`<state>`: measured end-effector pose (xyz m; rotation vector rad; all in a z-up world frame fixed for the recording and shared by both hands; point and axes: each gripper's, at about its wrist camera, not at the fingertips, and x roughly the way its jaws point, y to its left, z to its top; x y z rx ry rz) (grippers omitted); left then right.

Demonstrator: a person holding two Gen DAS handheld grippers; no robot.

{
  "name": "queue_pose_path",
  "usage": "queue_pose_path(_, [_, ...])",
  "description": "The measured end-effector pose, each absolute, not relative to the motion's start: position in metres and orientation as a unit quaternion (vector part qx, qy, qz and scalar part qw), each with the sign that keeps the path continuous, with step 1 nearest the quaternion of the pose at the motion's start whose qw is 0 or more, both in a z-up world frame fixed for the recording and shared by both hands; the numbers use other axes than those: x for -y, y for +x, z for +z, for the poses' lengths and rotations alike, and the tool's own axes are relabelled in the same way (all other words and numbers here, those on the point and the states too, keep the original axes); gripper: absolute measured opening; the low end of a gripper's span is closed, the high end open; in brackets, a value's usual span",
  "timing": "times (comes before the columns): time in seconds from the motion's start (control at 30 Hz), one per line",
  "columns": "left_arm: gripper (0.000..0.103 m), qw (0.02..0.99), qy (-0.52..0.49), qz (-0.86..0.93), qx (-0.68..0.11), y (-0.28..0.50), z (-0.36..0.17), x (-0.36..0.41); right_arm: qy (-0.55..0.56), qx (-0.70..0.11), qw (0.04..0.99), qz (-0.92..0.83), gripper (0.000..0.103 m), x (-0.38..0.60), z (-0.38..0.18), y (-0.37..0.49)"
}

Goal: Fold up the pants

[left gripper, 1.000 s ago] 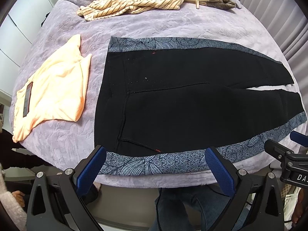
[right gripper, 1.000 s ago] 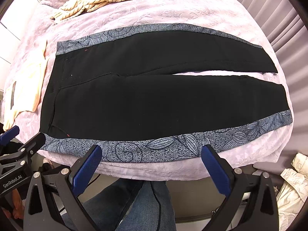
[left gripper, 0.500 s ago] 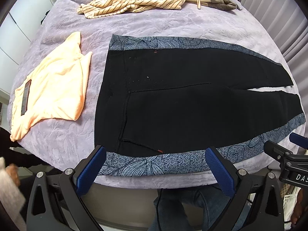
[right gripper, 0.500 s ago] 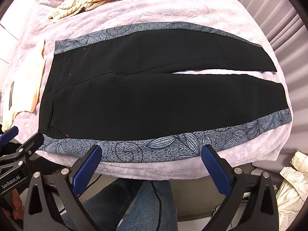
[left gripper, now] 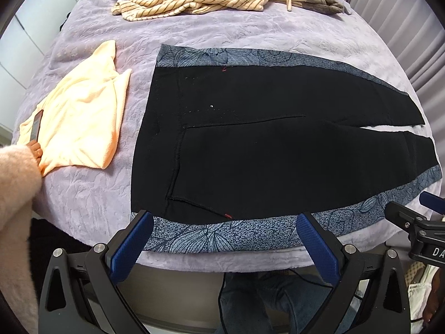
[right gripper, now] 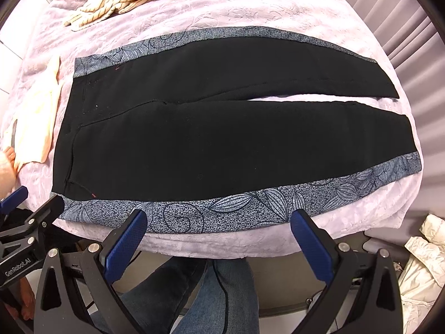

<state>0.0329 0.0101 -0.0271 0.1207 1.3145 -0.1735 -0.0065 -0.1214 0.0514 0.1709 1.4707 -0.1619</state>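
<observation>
Right now you are hovering the left claw (left gripper: 224, 246) and right claw (right gripper: 219, 243), both wide open and empty, by the bed's (left gripper: 91, 194) near edge, readying to grasp the flat-lying pants (right gripper: 194, 144).

White lettering "GenRobot.AI" on the black plastic body of the left gripper (right gripper: 16, 203), seen at the lower left of the right wrist view; white letters "DA", cut off by the frame edge, on the black plastic body of the right gripper (left gripper: 417, 211).
</observation>
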Motion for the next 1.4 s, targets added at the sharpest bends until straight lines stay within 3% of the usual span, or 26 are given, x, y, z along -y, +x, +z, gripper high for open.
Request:
queue_pose_path(0.47, [0.103, 0.769, 0.052, -0.032, -0.636, 0.021, -0.069, -0.016, 0.089, -0.684, 0.722, -0.058, 0.103, 0.142, 0.019, -0.02])
queue_pose_path(1.4, [0.103, 0.762, 0.076, -0.037, -0.643, 0.017, -0.083, 0.002, 0.142, -0.683, 0.714, -0.056, 0.103, 0.166, -0.004, -0.032])
